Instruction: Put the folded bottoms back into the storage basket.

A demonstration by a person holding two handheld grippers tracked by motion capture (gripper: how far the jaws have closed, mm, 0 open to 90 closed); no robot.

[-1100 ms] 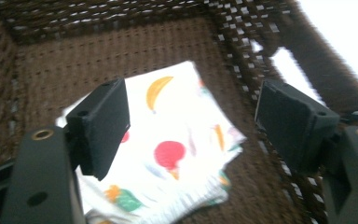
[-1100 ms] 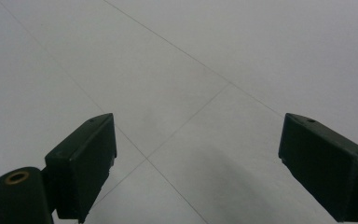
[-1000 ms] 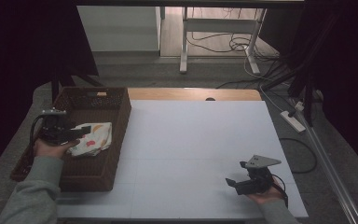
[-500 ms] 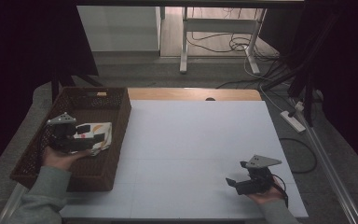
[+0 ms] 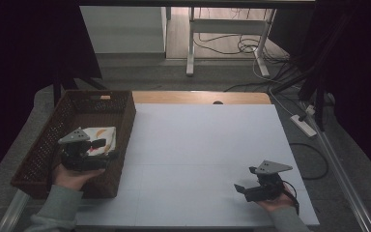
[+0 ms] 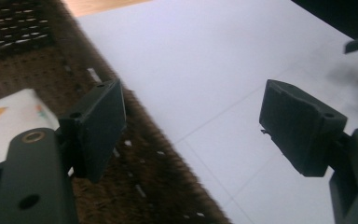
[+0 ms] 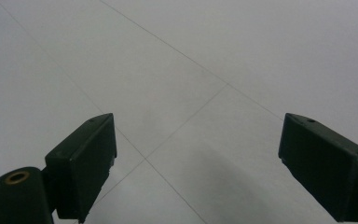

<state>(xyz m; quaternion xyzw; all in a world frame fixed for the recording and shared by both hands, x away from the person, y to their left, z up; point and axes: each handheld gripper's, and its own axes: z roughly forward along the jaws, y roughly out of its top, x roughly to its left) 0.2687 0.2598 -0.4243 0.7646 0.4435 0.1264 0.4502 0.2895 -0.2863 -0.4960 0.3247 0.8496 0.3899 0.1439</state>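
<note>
Left gripper (image 5: pixel 107 149) over the basket (image 5: pixel 48 145) beside a white packet (image 5: pixel 99 135), jaws spread, empty; right gripper (image 5: pixel 238 189) likewise above the desk (image 5: pixel 203 145).

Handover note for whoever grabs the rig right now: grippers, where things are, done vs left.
Left gripper: jaws open, nothing between them, held over the right-hand side of the wicker basket, pointing toward the white table surface.
Right gripper: jaws open, empty, low over the table near its front right corner.
Things: a white packet with orange print lies flat on the basket floor, just behind the left gripper.
Done: nothing has been laid on the table surface.
Left: probably grip the packet and lift it out; neither gripper touches it now.
</note>
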